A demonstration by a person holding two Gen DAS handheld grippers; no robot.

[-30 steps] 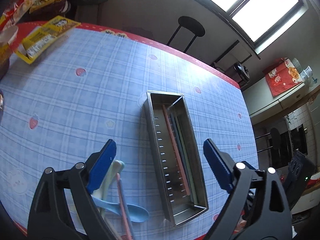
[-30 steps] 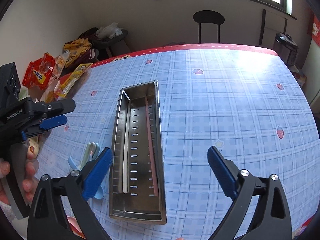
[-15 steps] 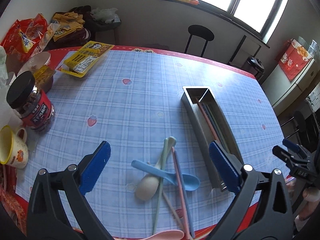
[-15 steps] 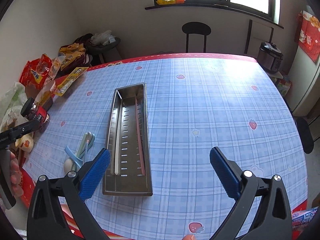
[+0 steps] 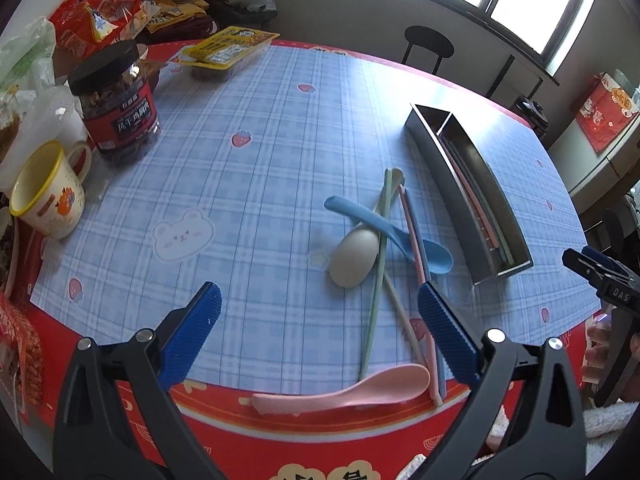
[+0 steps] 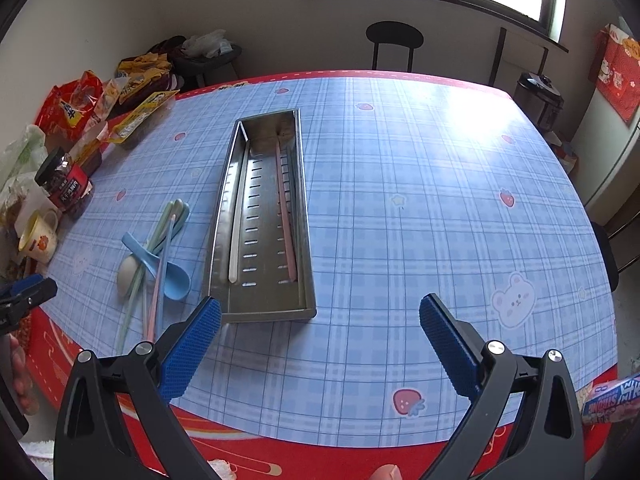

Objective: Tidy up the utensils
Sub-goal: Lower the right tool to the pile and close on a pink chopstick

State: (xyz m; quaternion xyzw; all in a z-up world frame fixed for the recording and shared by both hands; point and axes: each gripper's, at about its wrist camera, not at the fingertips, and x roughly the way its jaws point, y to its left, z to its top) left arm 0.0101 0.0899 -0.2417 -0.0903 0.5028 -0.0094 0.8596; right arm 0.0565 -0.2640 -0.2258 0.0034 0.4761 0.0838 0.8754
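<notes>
A long steel utensil tray (image 6: 224, 196) lies on the blue checked tablecloth and holds a pink chopstick (image 6: 285, 204) and a white one (image 6: 235, 236); it also shows in the left wrist view (image 5: 460, 184). Left of the tray lies a pile: a blue spoon (image 5: 384, 229), a beige spoon (image 5: 354, 258), green chopsticks (image 5: 378, 268), pink chopsticks and a pink spoon (image 5: 348, 394) at the table's front edge. My left gripper (image 5: 318, 334) is open and empty, above the front edge near the pile. My right gripper (image 6: 318, 346) is open and empty, in front of the tray's near end.
At the table's left stand a dark-lidded jar (image 5: 116, 100), a yellow-rimmed mug (image 5: 48, 194) and snack packets (image 5: 228, 46). A black stool (image 6: 394, 38) stands behind the table. A packet (image 6: 608, 398) shows at the right edge of the right wrist view.
Both grippers have pulled back and up from the tray. The left one has swung left, so the spoon pile and the jar and mug came into view. Both stayed open.
</notes>
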